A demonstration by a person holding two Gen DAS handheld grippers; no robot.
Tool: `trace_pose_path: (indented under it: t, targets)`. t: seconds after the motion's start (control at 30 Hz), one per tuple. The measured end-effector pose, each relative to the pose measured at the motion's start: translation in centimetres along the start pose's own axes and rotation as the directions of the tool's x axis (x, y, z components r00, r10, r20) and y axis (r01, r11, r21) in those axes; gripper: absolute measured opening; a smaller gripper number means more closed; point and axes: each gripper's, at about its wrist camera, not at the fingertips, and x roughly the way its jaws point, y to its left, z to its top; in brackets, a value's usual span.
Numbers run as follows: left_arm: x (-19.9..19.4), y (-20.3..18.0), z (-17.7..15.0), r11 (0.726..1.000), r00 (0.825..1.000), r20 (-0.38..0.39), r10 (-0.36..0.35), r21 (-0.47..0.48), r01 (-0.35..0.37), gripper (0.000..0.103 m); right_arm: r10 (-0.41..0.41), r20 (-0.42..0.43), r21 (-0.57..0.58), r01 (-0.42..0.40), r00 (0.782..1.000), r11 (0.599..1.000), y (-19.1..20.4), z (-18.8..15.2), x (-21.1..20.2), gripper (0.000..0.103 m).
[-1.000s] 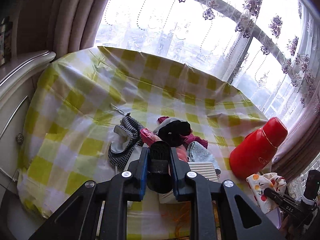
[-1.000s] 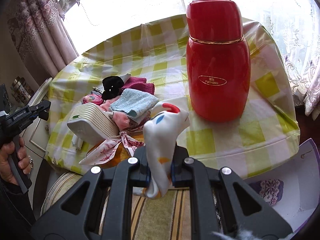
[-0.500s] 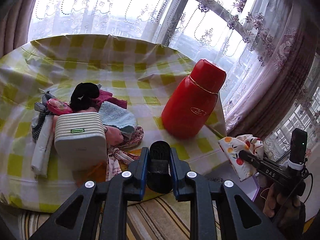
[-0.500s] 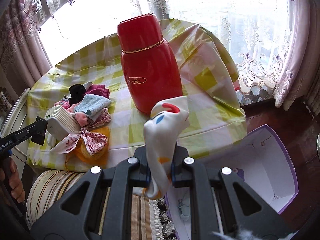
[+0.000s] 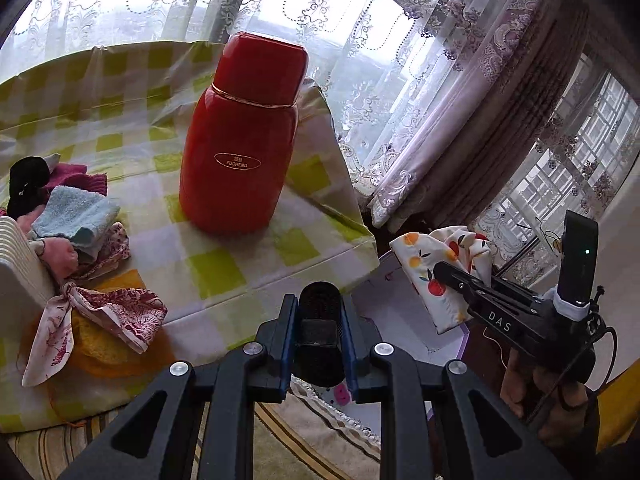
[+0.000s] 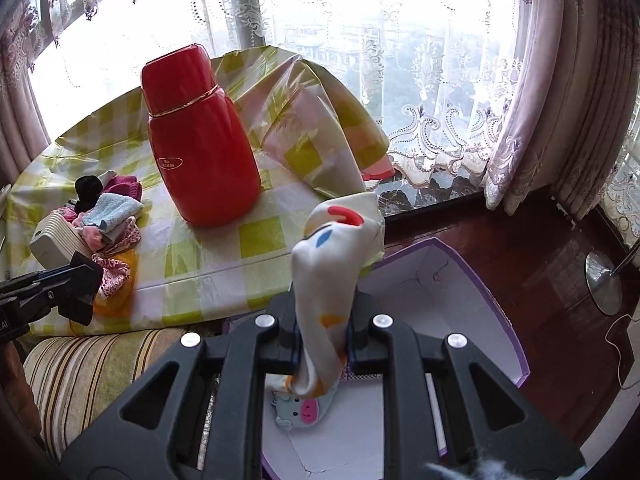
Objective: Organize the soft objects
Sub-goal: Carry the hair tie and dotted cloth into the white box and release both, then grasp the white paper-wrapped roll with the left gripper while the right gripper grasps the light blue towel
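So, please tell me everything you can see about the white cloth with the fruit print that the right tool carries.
The fruit-print cloth is white, soft fabric with red, orange and blue fruit marks. It is bunched into a loose, upright bundle between the fingers of the right tool, whose jaws are opening. One end sticks up past the fingertips and a short end hangs below. It hangs in the air over the purple-edged box, beside the table. Nothing else touches it.
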Motion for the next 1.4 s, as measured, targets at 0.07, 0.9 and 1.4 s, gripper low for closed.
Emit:
trace_pose_path:
  t: [0.07, 0.9, 1.4]
  targets:
    - [0.9, -0.9, 0.3, 1.000, 1.000, -0.016, -0.024, 0.010, 0.024, 0.021, -0.012, 0.005, 0.009, 0.012, 1.000, 1.000, -0.6, 0.0, 0.0, 0.023]
    - [1.1, -1.0, -0.7, 1.000, 1.000, 0.009, 0.022, 0.013, -0.022, 0.063, 0.050, 0.020, -0.012, -0.050, 0.999, 0.999, 1.0, -0.5, 0.1, 0.063]
    - [-9.9, 6.8, -4.2, 0.978, 0.958, 0.210, 0.194, -0.122, -0.171, 0.063, 0.175, -0.039, -0.129, -0.179, 0.984, 0.975, 8.3, -0.2, 1.3, 0.063]
